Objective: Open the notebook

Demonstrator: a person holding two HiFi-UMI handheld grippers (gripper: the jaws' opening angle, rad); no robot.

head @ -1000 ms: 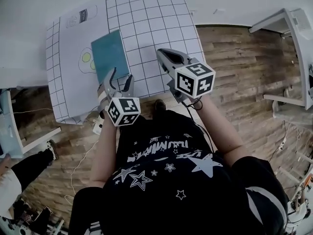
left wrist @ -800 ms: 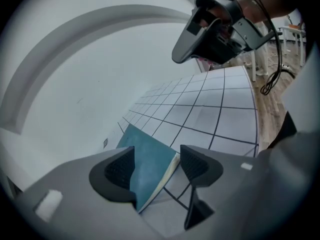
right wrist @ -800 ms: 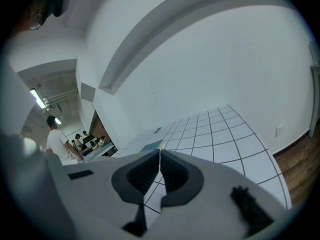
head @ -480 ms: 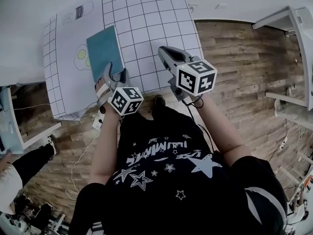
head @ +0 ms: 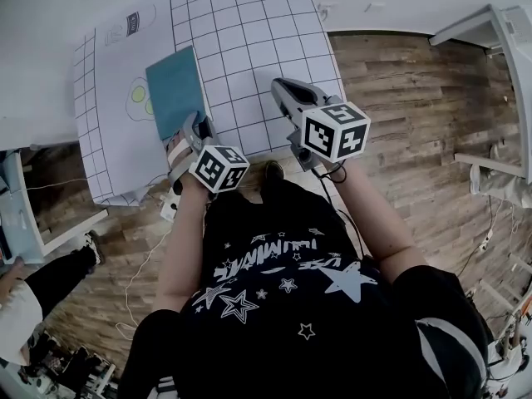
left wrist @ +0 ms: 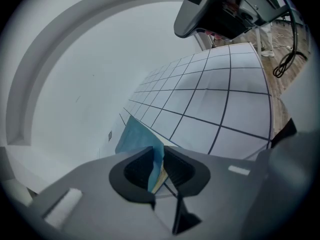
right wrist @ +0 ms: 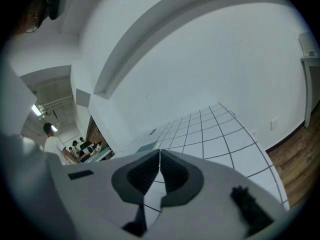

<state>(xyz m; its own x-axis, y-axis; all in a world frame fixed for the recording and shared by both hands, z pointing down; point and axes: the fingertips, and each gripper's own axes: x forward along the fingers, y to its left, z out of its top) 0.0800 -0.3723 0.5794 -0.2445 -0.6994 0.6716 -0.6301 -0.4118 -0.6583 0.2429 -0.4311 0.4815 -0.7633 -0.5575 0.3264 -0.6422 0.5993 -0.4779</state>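
A teal notebook [head: 174,90] lies on the white gridded table sheet [head: 249,40], left of centre. My left gripper [head: 198,125] sits at the notebook's near right corner. Its jaws have just been closing, and in the left gripper view the pads press on the lifted teal cover corner [left wrist: 156,156] with pale pages under it. My right gripper [head: 280,88] hovers over the grid to the right of the notebook, apart from it. It is shut with nothing between its fingers [right wrist: 160,159]. A sliver of the notebook [right wrist: 146,147] shows beyond its jaws.
A drawing with yellow-green circles [head: 140,98] is printed on the sheet just left of the notebook. The table's near edge runs right behind the left gripper. White furniture [head: 499,40] stands on the wooden floor at right, and a person's leg [head: 50,281] is at lower left.
The left gripper moved forward and down to the notebook's near corner, and its wide-open jaws closed on the cover. The right gripper barely shifted.
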